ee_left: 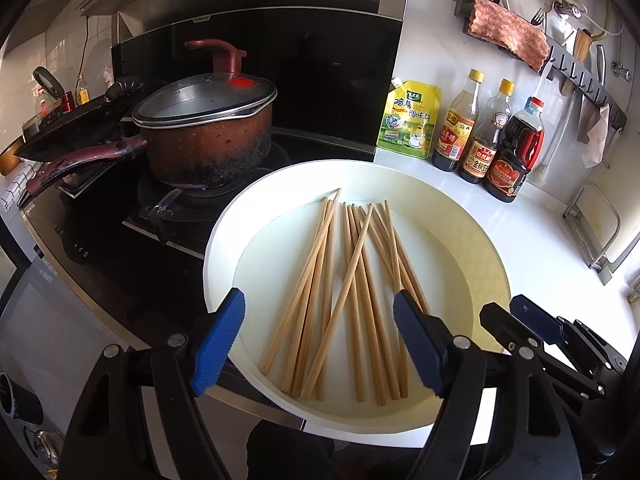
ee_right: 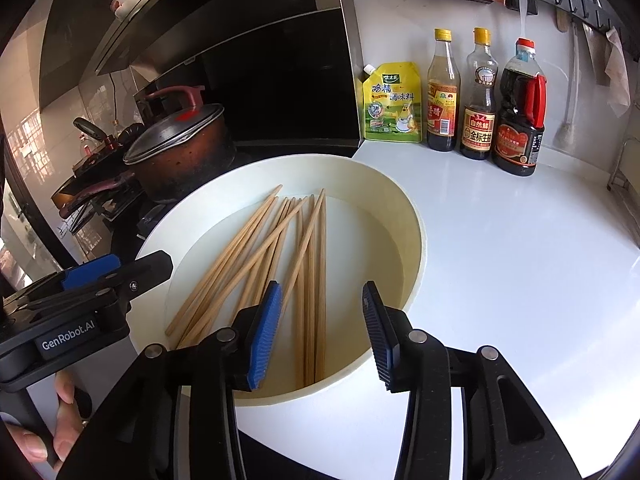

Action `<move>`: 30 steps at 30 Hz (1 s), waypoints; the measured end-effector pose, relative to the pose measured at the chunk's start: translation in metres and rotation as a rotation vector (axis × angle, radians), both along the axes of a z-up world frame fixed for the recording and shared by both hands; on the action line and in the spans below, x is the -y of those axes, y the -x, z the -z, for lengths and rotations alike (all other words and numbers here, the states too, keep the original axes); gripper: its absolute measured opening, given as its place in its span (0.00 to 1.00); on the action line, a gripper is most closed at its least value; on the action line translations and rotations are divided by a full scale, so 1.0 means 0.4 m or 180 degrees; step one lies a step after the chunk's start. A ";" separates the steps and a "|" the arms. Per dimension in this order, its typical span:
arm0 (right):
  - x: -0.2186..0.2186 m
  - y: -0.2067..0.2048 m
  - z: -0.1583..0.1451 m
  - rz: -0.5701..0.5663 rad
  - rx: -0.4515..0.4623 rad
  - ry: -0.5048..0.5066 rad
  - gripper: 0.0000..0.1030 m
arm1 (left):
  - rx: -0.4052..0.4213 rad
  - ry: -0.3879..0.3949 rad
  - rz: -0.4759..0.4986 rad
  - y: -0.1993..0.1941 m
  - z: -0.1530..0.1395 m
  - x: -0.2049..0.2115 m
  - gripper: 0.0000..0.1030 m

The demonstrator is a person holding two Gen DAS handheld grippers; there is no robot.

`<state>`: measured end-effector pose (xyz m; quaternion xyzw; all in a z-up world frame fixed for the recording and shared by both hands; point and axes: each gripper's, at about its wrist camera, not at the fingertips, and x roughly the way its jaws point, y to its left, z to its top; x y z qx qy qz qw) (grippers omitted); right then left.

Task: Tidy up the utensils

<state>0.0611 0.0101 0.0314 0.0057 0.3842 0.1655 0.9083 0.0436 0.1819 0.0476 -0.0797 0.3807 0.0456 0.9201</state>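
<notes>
The left gripper hangs over the near rim of the basin with its blue pads spread wide and nothing between them; the right gripper is likewise released and empty, poised over the lower right part of the same basin. In the right wrist view the left tool shows at the lower left of the frame, its casing marked "GenRobot.AI".

Largest first: the white countertop fills the right half of that view. On it, centre frame, sits the round white basin, and inside lies the loose heap of wooden chopsticks, crossing one another, tips toward the top of the frame. A scorched lidded pot stands on the stove in the upper left.

Judging from this, sorting has not begun: no chopstick is lifted. The next move likely calls for lowering one gripper into the basin and closing on a stick that lies on top of the pile, since those beneath are pinned.

Along the upper right stand three sauce bottles; one label reads 金标生抽. Beside them a yellow pouch reads 鸡精调味料
</notes>
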 end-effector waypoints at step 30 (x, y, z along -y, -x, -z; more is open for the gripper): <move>0.042 0.039 -0.005 0.0156 0.0079 0.0015 0.63 | -0.0068 -0.0261 -0.0112 0.035 0.003 0.027 0.90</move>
